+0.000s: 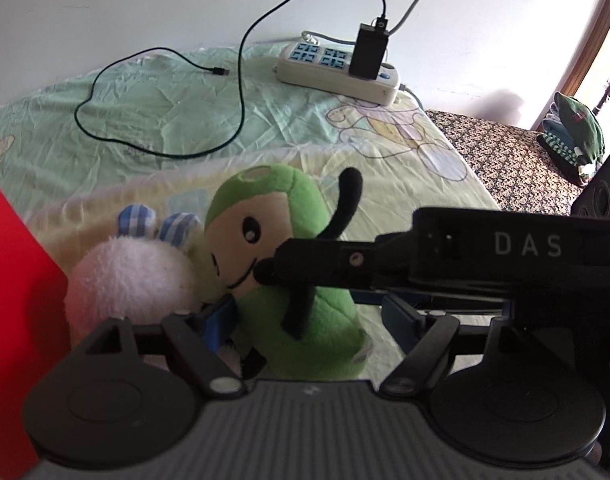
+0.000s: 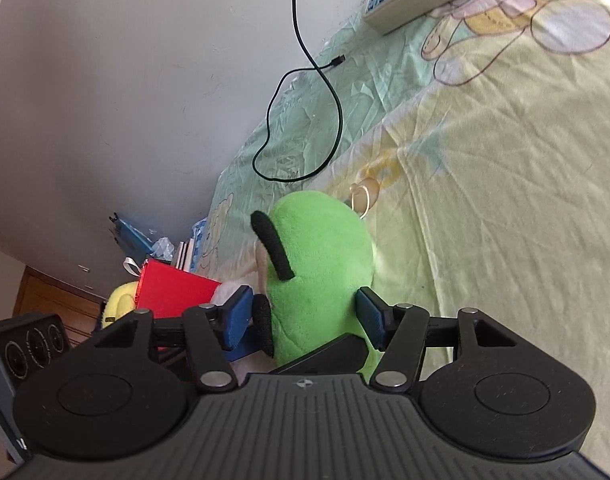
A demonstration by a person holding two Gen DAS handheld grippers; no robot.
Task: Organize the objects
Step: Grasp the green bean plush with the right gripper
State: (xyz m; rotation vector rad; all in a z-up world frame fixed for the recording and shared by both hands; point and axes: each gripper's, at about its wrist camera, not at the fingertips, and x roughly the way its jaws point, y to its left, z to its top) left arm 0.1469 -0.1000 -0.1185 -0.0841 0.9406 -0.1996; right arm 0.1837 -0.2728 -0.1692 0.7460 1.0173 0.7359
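The green plush toy [image 1: 297, 280] stands upright on the bed sheet [image 1: 185, 120], leaning against a white fluffy toy [image 1: 133, 276] on its left, with a red box [image 1: 13, 280] just beyond that. The right tongs [image 2: 305, 316] are spread with a blue pad on either side of the green toy's body, whether touching cannot be told, while the left tongs [image 1: 309, 320] are also spread around its lower part, the right tool's black arm crossing in front of them. Farther back lie a black cable [image 1: 161, 120] and a power strip [image 1: 337, 68] with a black charger [image 1: 369, 52] plugged in, well apart from the toys.
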